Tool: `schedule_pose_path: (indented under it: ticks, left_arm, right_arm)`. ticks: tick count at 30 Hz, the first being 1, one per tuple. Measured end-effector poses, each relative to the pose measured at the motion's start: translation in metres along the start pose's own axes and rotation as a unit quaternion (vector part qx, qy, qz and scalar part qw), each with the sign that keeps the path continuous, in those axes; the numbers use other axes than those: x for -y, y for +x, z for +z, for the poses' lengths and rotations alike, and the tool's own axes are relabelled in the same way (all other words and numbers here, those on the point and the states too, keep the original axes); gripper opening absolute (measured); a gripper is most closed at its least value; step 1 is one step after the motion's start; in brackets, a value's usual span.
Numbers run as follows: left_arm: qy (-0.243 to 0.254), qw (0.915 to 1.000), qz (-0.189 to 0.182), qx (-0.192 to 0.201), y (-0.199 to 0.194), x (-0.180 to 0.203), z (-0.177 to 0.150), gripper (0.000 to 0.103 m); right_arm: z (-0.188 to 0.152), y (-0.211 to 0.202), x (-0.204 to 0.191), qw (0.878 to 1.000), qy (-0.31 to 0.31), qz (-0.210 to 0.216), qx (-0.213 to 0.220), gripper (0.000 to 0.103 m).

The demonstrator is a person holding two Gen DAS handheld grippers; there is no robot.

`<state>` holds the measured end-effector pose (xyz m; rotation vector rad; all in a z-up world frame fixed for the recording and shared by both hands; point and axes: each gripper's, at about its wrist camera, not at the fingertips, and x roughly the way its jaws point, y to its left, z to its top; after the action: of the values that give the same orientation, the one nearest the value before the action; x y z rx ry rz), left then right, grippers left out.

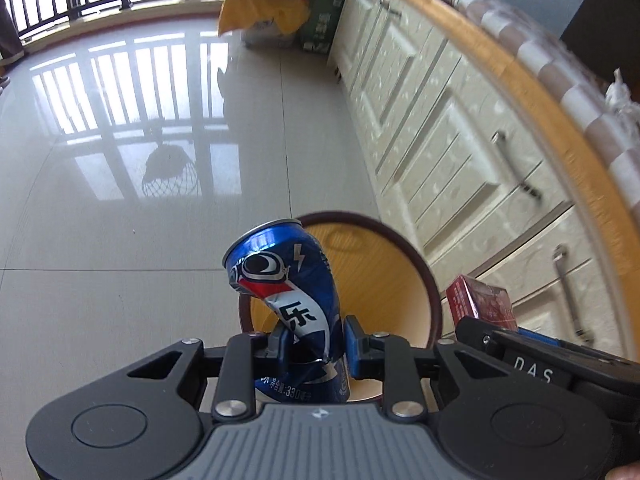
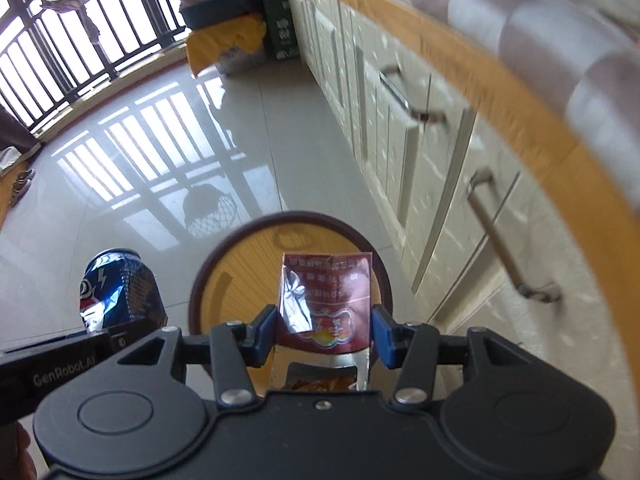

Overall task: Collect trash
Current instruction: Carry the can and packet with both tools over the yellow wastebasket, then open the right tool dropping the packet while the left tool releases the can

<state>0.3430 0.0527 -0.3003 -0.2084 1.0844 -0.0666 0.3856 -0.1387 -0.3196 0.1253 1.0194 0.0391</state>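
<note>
My left gripper (image 1: 314,342) is shut on a dented blue Pepsi can (image 1: 292,288), held upright above the open round waste bin (image 1: 404,248) with a dark rim and wood-coloured inside. My right gripper (image 2: 324,330) is shut on a red cigarette pack (image 2: 326,300) with crinkled clear wrap, held over the same bin (image 2: 240,280). The can also shows at the left of the right wrist view (image 2: 120,288), and the red pack at the right of the left wrist view (image 1: 480,300).
Cream cabinet doors (image 1: 440,140) with metal handles run along the right under a wooden counter edge (image 1: 540,92). The glossy tiled floor (image 1: 120,200) spreads left. A yellow cloth and a green box (image 1: 324,4) stand far back by the balcony railing.
</note>
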Motion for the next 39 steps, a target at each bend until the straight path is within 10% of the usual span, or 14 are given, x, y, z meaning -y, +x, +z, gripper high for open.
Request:
schedule_pose_path:
  ticks: [17,39]
  left_arm:
    - [0.060,0.9951,-0.011,-0.078,0.127,0.003,-0.005,0.028]
    - [0.062,0.9939,-0.008,-0.091,0.141,-0.005,-0.003,0.048]
  right_arm:
    - [-0.002,0.108,0.021,0.998,0.042,0.012,-0.041,0.052]
    - [0.006,0.128,0.024,0.997,0.034,0.018,-0.069,0.073]
